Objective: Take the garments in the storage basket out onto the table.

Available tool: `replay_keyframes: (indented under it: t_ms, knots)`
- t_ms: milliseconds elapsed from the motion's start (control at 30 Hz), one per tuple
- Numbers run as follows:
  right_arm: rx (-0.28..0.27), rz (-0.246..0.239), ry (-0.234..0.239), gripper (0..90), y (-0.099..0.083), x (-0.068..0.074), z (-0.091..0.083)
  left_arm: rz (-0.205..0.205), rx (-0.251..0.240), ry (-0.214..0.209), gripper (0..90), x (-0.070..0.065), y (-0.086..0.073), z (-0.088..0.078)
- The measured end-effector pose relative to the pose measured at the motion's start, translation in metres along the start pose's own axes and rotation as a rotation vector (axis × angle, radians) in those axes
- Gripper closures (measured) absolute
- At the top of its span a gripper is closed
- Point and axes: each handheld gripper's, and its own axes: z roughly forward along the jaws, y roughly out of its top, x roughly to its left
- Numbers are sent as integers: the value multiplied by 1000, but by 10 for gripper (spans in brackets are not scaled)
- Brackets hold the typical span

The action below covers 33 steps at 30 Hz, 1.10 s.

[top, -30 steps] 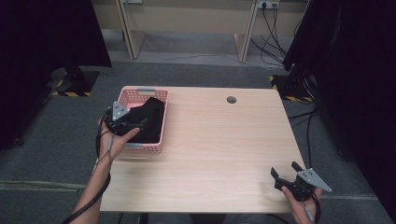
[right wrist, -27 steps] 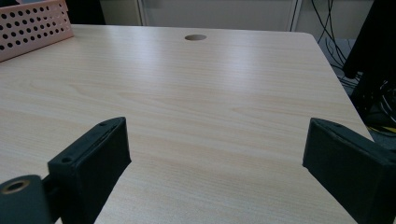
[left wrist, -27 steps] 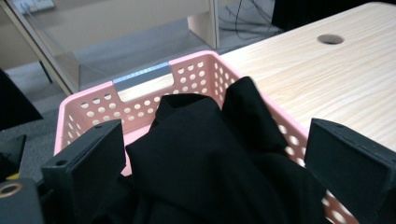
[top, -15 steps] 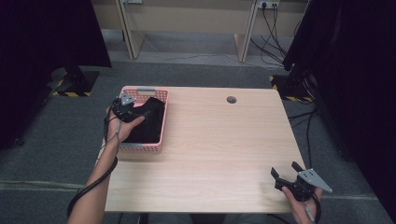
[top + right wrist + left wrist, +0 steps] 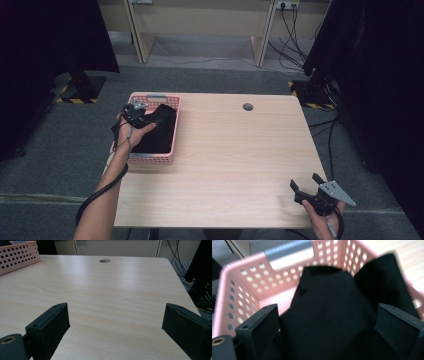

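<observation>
Our left gripper point(image 5: 136, 114) hovers over the pink plastic basket point(image 5: 171, 142) at the table's left edge, with its two black jaws spread wide apart. In the left gripper view we look straight along those jaws at a folded black cloth point(image 5: 337, 312), which fills the space between them, though we cannot tell whether the jaw tips touch the fabric. The cloth lies inside the basket point(image 5: 244, 287), and one corner of it rides up over the rim on the side toward the table's middle. The basket's walls are pierced with rows of round holes, and a grey handle bar point(image 5: 287, 251) crosses its far end. From the high view the cloth point(image 5: 159, 131) covers most of the basket's floor, and our left hand point(image 5: 134, 131) sits above its near half. Our right gripper point(image 5: 306, 189) is well apart from all this, at the near right corner of the light wooden table point(image 5: 235, 155), its jaws also spread apart over bare wood. In the right gripper view we see the tabletop point(image 5: 112, 292), a round cable hole point(image 5: 105, 261) near the far edge, and a corner of the basket point(image 5: 17, 256).
</observation>
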Motion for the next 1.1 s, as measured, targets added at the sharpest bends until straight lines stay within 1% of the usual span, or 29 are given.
replay_keyframes:
  t_ms: [33,100,133,200,233,300,333,400,433,467,567,600,667,700,733,767,800,867,900,933,967,1033,1067,1100]
  knots:
    - [0,0,0,74,0,0,0,-6,31,-15,49,-1,-2,5]
    - [0,2,1,74,0,0,0,-6,31,-15,48,-1,-2,5]
    - [0,2,1,73,0,0,0,-6,56,-20,48,-2,-4,10]
    - [0,3,3,73,0,0,0,-6,56,-20,44,-2,-4,10]
    - [0,3,3,73,0,0,0,-6,82,-27,44,-4,-10,17]
    - [2,2,4,73,0,0,0,-6,82,-27,34,-4,-10,17]
    - [2,2,4,73,0,0,0,-13,96,-26,34,-5,-13,22]
    - [3,0,4,73,0,0,0,-13,96,-26,24,-5,-13,22]
    - [3,0,4,73,0,0,0,-2,103,-7,24,-7,-14,26]
    - [3,0,4,73,0,0,0,-2,103,-7,42,-7,-14,26]
    - [2,0,4,73,0,0,0,-5,99,-3,42,-8,-15,28]
    - [2,0,4,73,0,0,0,-5,99,-3,92,-8,-15,28]
    - [3,-2,5,73,0,0,0,-3,92,-3,92,-8,-15,28]
    - [2,-3,6,73,0,0,0,2,87,-4,130,-9,-15,28]
    - [1,-2,5,73,0,0,0,19,75,-25,259,-11,-14,26]
    - [1,0,5,73,0,0,0,32,66,-27,357,-13,-13,25]
    - [0,1,6,73,0,0,0,53,65,-28,435,-14,-13,24]
    - [-1,6,6,73,0,-1,0,85,50,-27,545,-16,-12,23]
    - [-3,8,6,73,0,-1,0,97,43,-27,579,-17,-12,22]
    - [-5,10,6,73,0,-1,-1,101,30,-32,604,-18,-12,21]
    - [-5,10,7,73,0,-1,-1,96,16,-40,625,-17,-12,19]
    - [-4,13,8,73,0,-1,-1,69,-20,-49,638,-14,-14,16]
    - [-4,13,8,73,0,-1,-1,69,-20,-49,645,-14,-14,16]
    - [-5,10,9,73,0,-1,-1,50,-41,-53,648,-12,-15,13]
